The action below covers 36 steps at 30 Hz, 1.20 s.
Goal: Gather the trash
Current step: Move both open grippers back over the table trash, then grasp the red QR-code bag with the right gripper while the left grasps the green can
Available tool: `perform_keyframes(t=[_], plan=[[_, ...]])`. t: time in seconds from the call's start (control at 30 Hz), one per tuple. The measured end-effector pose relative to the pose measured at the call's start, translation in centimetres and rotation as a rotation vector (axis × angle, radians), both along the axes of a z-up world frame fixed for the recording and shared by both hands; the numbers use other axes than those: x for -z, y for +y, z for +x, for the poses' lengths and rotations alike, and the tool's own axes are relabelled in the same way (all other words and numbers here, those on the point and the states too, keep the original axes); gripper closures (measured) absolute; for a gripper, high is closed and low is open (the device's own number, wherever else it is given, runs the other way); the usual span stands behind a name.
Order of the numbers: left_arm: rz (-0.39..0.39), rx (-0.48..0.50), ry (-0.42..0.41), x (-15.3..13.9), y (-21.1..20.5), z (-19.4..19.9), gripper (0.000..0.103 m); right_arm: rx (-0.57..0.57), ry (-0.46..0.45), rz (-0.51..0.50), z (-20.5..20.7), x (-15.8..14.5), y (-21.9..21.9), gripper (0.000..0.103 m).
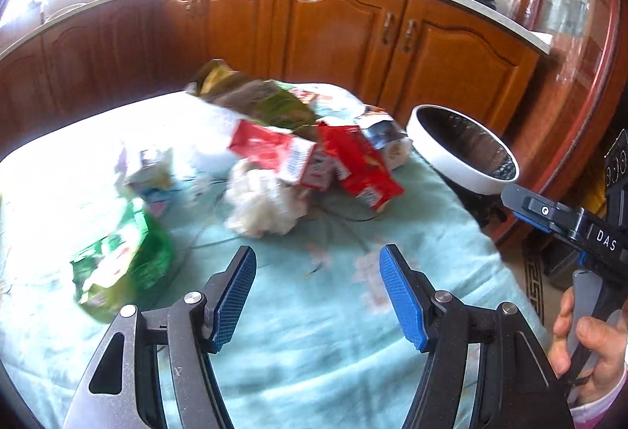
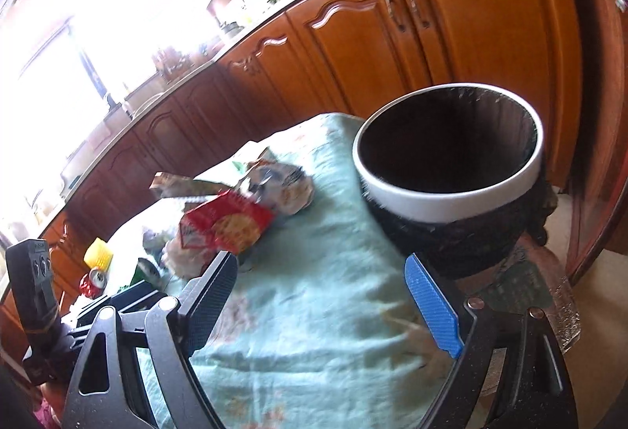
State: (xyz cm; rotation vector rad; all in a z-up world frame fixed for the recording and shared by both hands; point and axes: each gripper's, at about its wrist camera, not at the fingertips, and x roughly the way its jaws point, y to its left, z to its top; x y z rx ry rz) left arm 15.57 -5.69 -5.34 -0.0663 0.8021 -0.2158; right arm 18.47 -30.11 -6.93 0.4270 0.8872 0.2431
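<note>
So the trash is all dumped in a loose pile on a table with a pale green tablecloth (image 1: 314,311), and the left gripper (image 1: 318,295) hangs over the bare cloth on the near side of it, jaws apart with nothing between them. Closest to it is a crumpled white wad (image 1: 263,205), just past the fingertips and apart from them. Behind that wad are two red cartons: a red carton (image 1: 274,150) on the left and a second red carton (image 1: 361,170) leaning right next to it. Behind those sits a green-brown bag (image 1: 267,103), plus a silvery wrapper (image 1: 382,132) at the right end of the pile. Off to the left, apart from the main heap, there's one green packet (image 1: 125,268) and one small pale carton (image 1: 151,170); the blur makes them hard to read. The right gripper (image 2: 325,295) is also wide open and empty, over the cloth beside the one trash bin (image 2: 451,193), which has a white rim and a black liner and stands past the table's right edge, just ahead and to the right of that gripper's blue pad. In the right wrist view, one red can (image 2: 92,282) and one yellow object (image 2: 99,252) lie far off at the left end of the table.
</note>
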Motion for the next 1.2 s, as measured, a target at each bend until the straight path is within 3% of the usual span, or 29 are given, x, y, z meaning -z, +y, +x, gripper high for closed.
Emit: perform_keyframes(t=[0.3,0.37,0.6,0.77,0.93,0.97,1.03,1.07,1.13,1.2], plan=[[0.075,-0.072,-0.005,-1.8,4.5,-2.3,0.038,-0.192,-0.009,-0.072,0.4,-0.1,6.2,0.014],[0.097,-0.078,-0.014,-2.1,5.3,-2.0,0.034,-0.228,-0.015,-0.097,0.6,0.0,7.4,0.014],[0.285,-0.040,-0.017,-2.7,6.6,-2.0,0.026,-0.293,-0.054,-0.201,2.1,-0.1,10.9,0.014],[0.474,-0.011,0.005,-1.2,6.4,-0.5,0.022,-0.319,-0.070,-0.293,3.8,0.4,13.2,0.015],[0.556,0.002,0.025,0.7,6.2,0.6,0.023,-0.336,-0.054,-0.356,5.2,1.9,15.0,0.017],[0.557,0.000,0.032,1.0,6.3,0.8,0.028,-0.334,-0.052,-0.365,5.4,2.1,15.2,0.022],[0.543,-0.009,0.043,1.4,6.7,1.2,0.035,-0.324,-0.039,-0.380,5.6,2.6,15.3,0.041],[0.534,-0.014,0.038,1.4,6.8,1.3,0.038,-0.318,-0.029,-0.377,5.8,2.7,15.1,0.060],[0.492,-0.021,0.040,1.3,7.4,1.6,0.071,-0.298,-0.019,-0.363,5.8,2.7,14.5,0.062],[0.425,-0.036,0.044,0.9,8.2,2.0,0.073,-0.277,-0.038,-0.337,5.4,2.0,13.7,0.067]])
